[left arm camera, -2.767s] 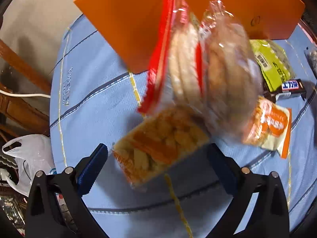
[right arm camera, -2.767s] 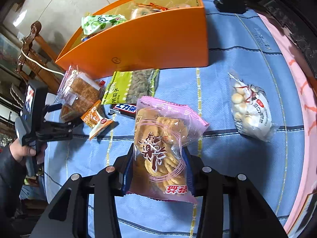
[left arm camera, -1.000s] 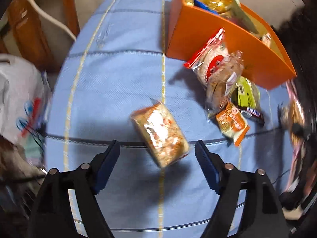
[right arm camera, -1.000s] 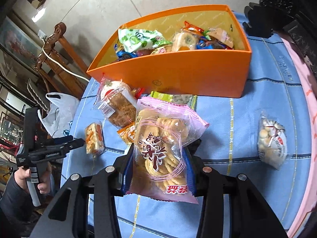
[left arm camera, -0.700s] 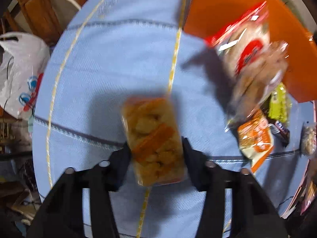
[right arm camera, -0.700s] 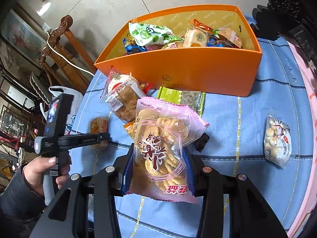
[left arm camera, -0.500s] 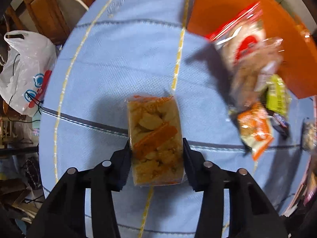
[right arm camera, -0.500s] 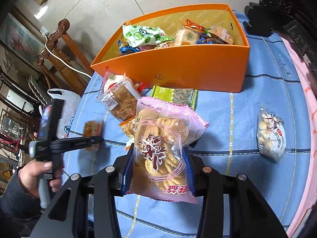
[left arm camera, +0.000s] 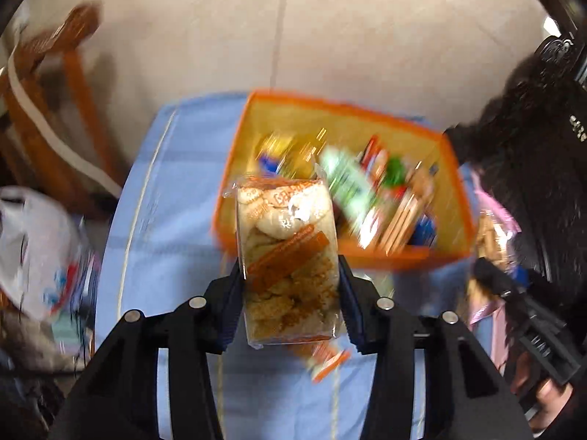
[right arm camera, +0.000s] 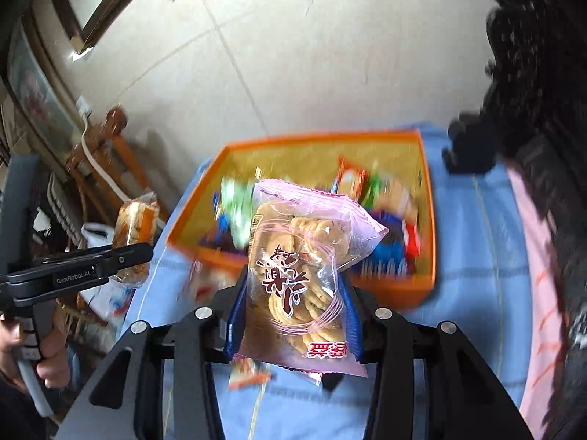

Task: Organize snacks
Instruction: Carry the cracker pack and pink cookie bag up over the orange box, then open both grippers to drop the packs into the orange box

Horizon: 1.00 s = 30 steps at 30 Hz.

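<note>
Between the black left gripper's [left arm camera: 290, 304] blue-lined jaws sits a clear pack [left arm camera: 288, 262] of golden-brown pieces crossed by an orange band. The black right gripper [right arm camera: 293, 315], also blue-lined, frames a pink-edged clear bag [right arm camera: 299, 278] of tan round biscuits with dark red characters. Beyond both jaws is an orange box [right arm camera: 427, 227], yellow inside, on a light blue cloth [left arm camera: 176, 190] with pale yellow stripes.

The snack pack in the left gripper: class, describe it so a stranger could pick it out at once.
Find the orange box of snacks on the blue tablecloth. In front of it, the left gripper clamps a clear pack of golden fried pieces. Its diagonal orange stripe distinguishes it from the right gripper's pink cracker bag.
</note>
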Each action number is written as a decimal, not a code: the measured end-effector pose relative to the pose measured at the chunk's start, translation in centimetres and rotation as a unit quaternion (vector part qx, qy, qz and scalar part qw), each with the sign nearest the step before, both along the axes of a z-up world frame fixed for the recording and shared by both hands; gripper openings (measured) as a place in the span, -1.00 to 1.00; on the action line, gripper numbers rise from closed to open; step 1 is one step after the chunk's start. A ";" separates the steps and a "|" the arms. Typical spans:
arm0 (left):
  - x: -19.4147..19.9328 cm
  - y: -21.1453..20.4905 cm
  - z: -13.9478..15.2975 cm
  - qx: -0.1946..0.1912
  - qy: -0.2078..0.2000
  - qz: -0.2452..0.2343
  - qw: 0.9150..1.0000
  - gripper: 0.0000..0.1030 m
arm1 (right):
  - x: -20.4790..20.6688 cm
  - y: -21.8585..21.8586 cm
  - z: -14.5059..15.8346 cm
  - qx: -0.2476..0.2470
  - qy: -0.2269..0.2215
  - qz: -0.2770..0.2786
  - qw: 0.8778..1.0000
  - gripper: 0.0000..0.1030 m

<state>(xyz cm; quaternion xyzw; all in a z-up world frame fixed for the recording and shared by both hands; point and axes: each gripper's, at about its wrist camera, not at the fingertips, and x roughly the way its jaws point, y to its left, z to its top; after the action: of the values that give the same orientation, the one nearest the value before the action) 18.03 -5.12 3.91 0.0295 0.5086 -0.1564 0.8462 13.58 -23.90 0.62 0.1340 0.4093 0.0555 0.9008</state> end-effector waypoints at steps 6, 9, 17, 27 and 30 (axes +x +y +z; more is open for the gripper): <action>5.6 -7.6 1.3 -0.008 -0.014 -0.040 0.999 -0.11 | 6.3 -1.1 0.6 -0.021 -0.012 -0.033 0.999 -0.11; 7.8 -10.8 0.5 0.032 -0.035 -0.050 0.998 0.88 | 8.9 -2.1 -0.1 -0.030 0.001 -0.058 0.998 0.22; 7.9 -9.0 -1.8 0.049 -0.035 -0.025 0.998 0.88 | 5.0 -4.5 -2.5 -0.010 -0.002 -0.103 0.995 0.67; 1.3 -2.4 -6.4 0.063 0.025 0.008 0.998 0.88 | -2.3 -2.5 -6.2 0.023 0.053 -0.095 0.994 0.87; -0.9 -0.7 -7.7 0.066 0.047 0.018 0.997 0.89 | -4.2 -1.9 -7.2 0.027 0.068 -0.086 0.994 0.88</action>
<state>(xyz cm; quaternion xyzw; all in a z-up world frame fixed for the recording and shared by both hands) 17.16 -5.81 -3.81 0.0688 0.5572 -0.1080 0.8205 9.33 -25.78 -6.58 0.1959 0.4550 -0.0201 0.8684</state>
